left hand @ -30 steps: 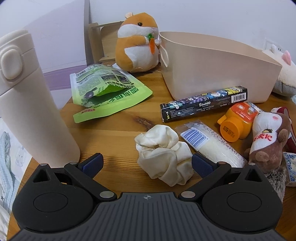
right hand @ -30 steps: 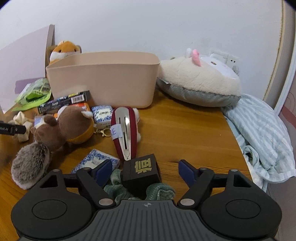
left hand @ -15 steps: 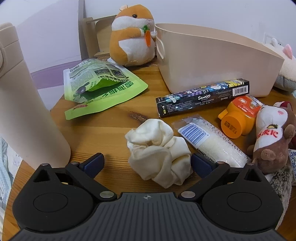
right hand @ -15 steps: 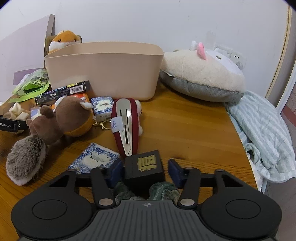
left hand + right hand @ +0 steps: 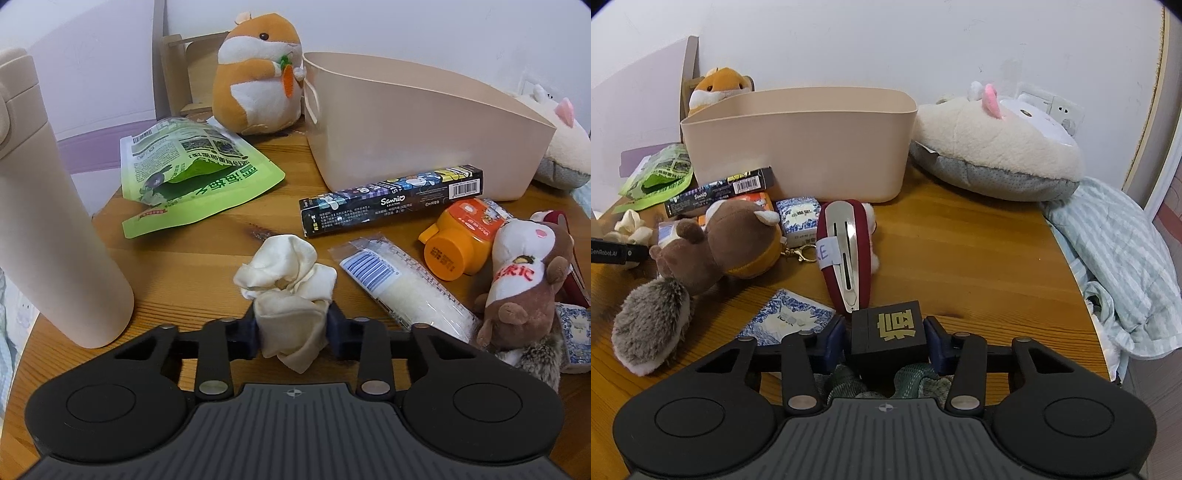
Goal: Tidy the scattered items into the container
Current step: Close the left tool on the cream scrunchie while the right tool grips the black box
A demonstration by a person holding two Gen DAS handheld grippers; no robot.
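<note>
Closing from the wide spread of a second ago, the left gripper [image 5: 291, 330] now has its fingers [image 5: 245, 330] pinching the cream cloth [image 5: 286, 291], which bunches up between them on the bench [image 5: 199, 254]. The right gripper [image 5: 888, 338] has likewise narrowed and is still closing; its fingers [image 5: 833, 338] sit against both sides of the black box [image 5: 888, 332], where earlier they stood clear of it. Neither hand has shifted.

Only the left view shows the tall cream flask [image 5: 55, 229] at near left and the white packet [image 5: 402, 284] beside the cloth. Only the right view shows the red hair clip [image 5: 846, 251], the striped bedding [image 5: 1123, 266] at right and the green fabric [image 5: 849, 384] under the box.

The bin [image 5: 413, 129] stands at the far side in both views, well beyond each gripper, with a dark carton [image 5: 391, 199] lying just in front of it.
</note>
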